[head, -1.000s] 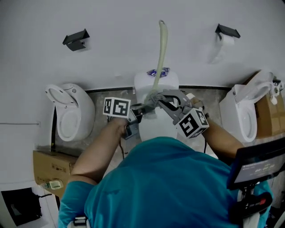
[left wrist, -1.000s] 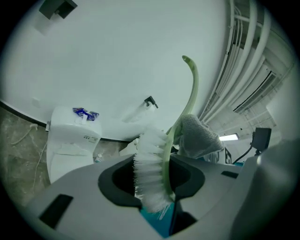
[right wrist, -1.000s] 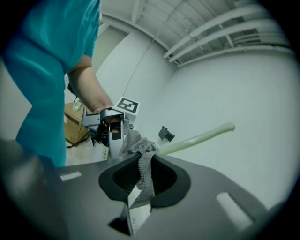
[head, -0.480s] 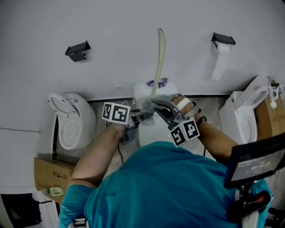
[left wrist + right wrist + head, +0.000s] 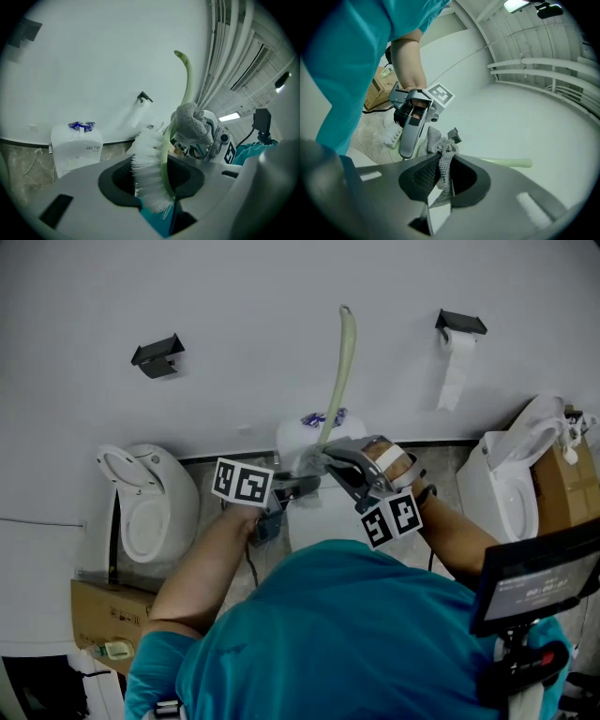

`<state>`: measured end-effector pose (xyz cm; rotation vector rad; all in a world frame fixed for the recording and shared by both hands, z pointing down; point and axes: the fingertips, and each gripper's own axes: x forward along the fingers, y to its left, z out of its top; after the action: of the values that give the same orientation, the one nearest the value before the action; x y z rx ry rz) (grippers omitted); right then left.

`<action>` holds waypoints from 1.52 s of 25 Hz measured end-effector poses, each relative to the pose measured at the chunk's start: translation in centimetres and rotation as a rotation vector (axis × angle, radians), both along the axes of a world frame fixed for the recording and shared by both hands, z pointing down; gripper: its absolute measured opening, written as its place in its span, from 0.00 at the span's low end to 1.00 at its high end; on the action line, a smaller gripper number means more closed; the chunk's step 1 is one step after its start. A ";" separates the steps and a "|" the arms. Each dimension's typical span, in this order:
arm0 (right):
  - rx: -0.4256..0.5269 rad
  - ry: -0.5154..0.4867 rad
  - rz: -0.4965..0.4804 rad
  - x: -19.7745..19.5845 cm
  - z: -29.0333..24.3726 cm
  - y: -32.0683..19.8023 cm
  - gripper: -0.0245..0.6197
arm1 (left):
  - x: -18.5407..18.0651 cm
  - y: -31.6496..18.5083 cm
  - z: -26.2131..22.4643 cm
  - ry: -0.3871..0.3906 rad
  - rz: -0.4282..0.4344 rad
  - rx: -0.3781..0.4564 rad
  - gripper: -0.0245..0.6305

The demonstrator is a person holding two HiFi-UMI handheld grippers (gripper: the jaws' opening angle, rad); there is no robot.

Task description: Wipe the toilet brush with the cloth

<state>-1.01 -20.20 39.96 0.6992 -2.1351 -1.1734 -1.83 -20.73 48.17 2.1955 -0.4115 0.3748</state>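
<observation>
A toilet brush with a pale green curved handle [image 5: 338,371] stands upright in front of the white wall. My left gripper [image 5: 296,487] is shut on its head, and the white bristles [image 5: 149,174] sit between the jaws in the left gripper view. My right gripper [image 5: 325,461] is shut on a grey knitted cloth [image 5: 439,165]. The cloth [image 5: 191,123] is bunched against the handle [image 5: 187,84] just above the bristles. In the right gripper view the handle's tip [image 5: 513,162] sticks out to the right and the left gripper [image 5: 414,123] faces me.
A white toilet cistern [image 5: 314,432] with a blue packet on top stands behind the grippers. Other toilets stand at left [image 5: 150,498] and right [image 5: 514,474]. A paper roll holder [image 5: 459,324] and an empty holder [image 5: 157,354] hang on the wall. Cardboard boxes [image 5: 105,601] sit on the floor.
My right gripper has rolled, turning its marker cube, and has risen slightly with the cloth against the handle. The left gripper has rolled a little with the brush.
</observation>
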 end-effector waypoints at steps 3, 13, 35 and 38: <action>0.004 -0.006 0.011 0.3 -0.4 -0.3 0.11 | -0.1 -0.1 0.1 -0.017 0.009 0.011 0.27; -0.005 -0.044 0.024 1.0 -1.6 -0.4 0.11 | -0.7 0.1 0.6 -0.059 0.025 0.058 0.27; -0.007 -0.122 0.026 2.0 -4.5 -0.1 0.11 | -2.9 -1.1 0.4 -0.142 0.033 0.275 0.27; 0.000 -0.130 0.025 2.2 -5.0 0.0 0.11 | -3.0 -1.1 0.3 -0.137 0.036 0.292 0.27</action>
<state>1.22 -20.17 34.94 0.8195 -2.2259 -1.1433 -4.85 -21.81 48.48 2.4713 -0.5294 0.5148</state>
